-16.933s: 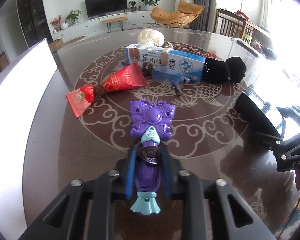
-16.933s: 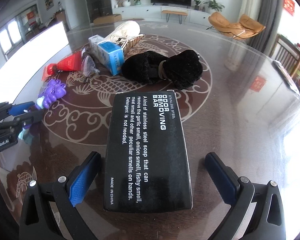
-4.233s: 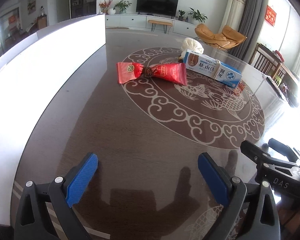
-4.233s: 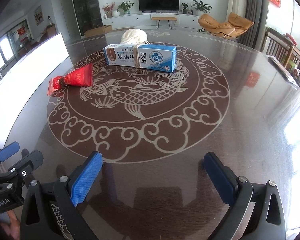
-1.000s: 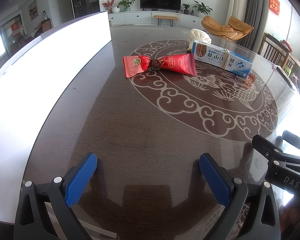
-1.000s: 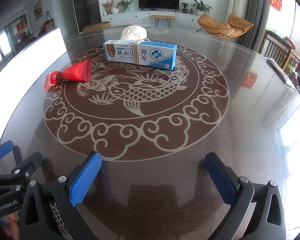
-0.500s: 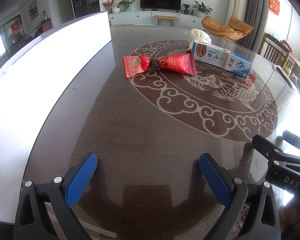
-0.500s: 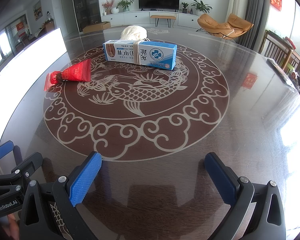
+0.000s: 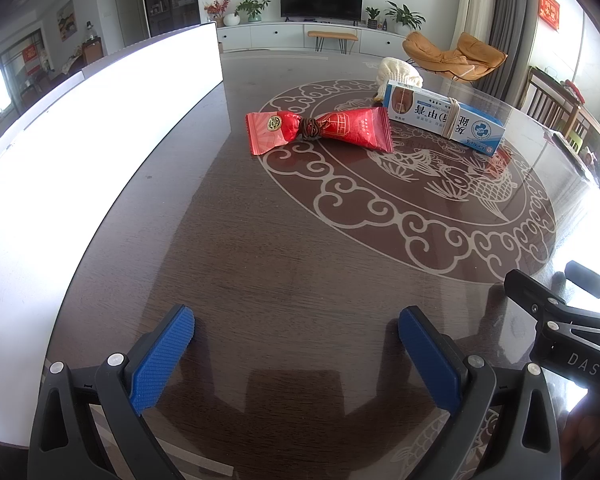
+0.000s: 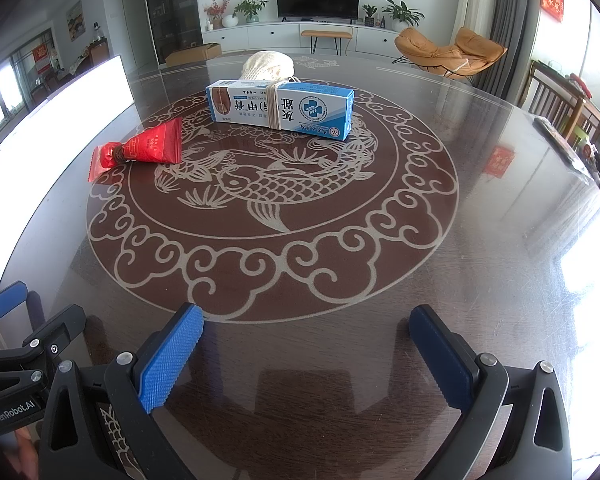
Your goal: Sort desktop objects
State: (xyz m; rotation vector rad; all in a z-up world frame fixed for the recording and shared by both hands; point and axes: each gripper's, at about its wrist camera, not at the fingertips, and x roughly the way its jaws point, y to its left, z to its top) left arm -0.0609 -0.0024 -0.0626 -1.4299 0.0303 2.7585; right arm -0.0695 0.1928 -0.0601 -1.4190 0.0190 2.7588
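On the dark round table (image 9: 260, 280) lie a red packet (image 9: 320, 130) tied at its middle with a brown band, a blue-and-white box (image 9: 444, 118) with a rubber band round it, and a cream knitted item (image 9: 398, 72) behind the box. The right wrist view shows the same red packet (image 10: 140, 152), box (image 10: 280, 110) and knitted item (image 10: 268, 66). My left gripper (image 9: 296, 330) is open near the table's front edge, empty, far from all three. My right gripper (image 10: 306, 332) is open too, empty, over the fish pattern's near rim.
A bright white panel (image 9: 80, 152) runs along the table's left side. The right gripper's body (image 9: 560, 332) shows at the right of the left wrist view. Chairs (image 10: 560, 104) stand past the table's right edge; a living room lies beyond.
Nothing has moved over the last second. Compared with 16.9 s ago, the purple toy, black box and black fuzzy item are gone from the table and both grippers are empty.
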